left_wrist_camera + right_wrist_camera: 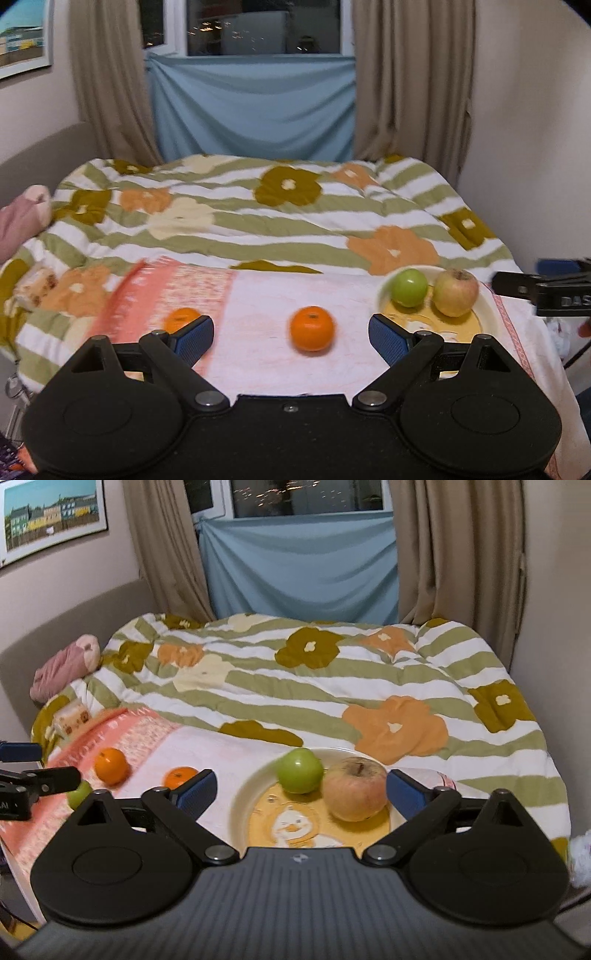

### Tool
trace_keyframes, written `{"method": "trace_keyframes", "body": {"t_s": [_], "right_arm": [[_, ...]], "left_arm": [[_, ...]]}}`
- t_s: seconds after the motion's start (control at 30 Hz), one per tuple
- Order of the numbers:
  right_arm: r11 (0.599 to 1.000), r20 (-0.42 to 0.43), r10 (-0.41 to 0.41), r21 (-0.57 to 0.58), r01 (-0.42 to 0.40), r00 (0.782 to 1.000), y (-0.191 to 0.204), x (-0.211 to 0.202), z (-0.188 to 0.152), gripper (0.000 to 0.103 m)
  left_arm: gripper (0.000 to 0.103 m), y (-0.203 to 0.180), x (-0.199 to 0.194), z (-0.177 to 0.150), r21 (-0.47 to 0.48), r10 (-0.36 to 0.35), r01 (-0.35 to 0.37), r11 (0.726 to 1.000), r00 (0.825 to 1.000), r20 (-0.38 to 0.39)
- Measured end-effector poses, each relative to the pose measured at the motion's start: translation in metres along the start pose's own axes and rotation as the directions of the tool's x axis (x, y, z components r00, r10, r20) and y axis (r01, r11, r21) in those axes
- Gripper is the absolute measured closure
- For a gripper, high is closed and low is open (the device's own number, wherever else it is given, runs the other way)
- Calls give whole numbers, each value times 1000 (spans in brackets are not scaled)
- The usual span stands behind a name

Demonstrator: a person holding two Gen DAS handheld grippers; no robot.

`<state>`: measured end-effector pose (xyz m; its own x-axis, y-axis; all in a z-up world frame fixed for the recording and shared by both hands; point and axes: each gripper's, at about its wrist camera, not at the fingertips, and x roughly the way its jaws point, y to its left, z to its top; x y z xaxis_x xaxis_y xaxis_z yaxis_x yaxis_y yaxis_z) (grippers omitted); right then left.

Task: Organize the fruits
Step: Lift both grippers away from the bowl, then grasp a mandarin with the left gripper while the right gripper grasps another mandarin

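My left gripper [291, 338] is open and empty, with an orange [312, 328] on the pink cloth between its fingers. A second orange [181, 319] sits behind its left finger. A cream plate [484, 314] at the right holds a green apple [409, 287] and a yellow-red apple [456, 292]. My right gripper [300, 794] is open and empty above the plate [251, 794], with the green apple [301, 770] and the yellow-red apple [355, 788] between its fingers. Two oranges [110, 765] [180, 776] and another green fruit [79, 794] lie to the left.
The pink cloth [258, 288] covers a table set against a bed with a flowered quilt [258, 206]. The other gripper [554, 291] shows at the right edge of the left wrist view. A pink plush [62, 668] lies on the bed's left. Curtains and a window stand behind.
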<state>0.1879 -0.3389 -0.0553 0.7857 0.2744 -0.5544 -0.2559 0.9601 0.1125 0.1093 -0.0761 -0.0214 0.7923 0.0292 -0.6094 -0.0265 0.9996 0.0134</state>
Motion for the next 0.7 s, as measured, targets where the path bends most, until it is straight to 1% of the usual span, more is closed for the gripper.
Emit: {"method": "trace_keyframes", "body": {"t_s": [0.13, 0.23, 0.27, 0.37, 0.47, 0.6, 0.7], "right_arm": [[999, 35, -21, 40, 20, 999, 26, -30, -4, 0], [998, 33, -48, 51, 46, 998, 47, -47, -11, 0], [997, 35, -55, 49, 53, 998, 54, -53, -14, 0], [997, 37, -83, 15, 82, 996, 78, -66, -23, 0], [996, 25, -84, -19, 85, 996, 102, -76, -35, 0], [997, -10, -71, -8, 71, 997, 125, -81, -51, 0], [998, -26, -62, 25, 63, 998, 137, -81, -63, 0]], "left_arm": [[5, 36, -31, -7, -30, 9, -8, 1000, 999, 41], [0, 54, -49, -16, -9, 24, -23, 1000, 997, 73], [0, 60, -54, -21, 1, 27, -27, 1000, 997, 78], [0, 73, -58, -33, 27, 15, -17, 999, 998, 58], [0, 84, -61, -46, 45, -6, 5, 999, 999, 32], [0, 97, -64, -61, 64, -55, 55, 996, 999, -3], [0, 99, -64, -73, 93, -90, 92, 991, 996, -24]]}}
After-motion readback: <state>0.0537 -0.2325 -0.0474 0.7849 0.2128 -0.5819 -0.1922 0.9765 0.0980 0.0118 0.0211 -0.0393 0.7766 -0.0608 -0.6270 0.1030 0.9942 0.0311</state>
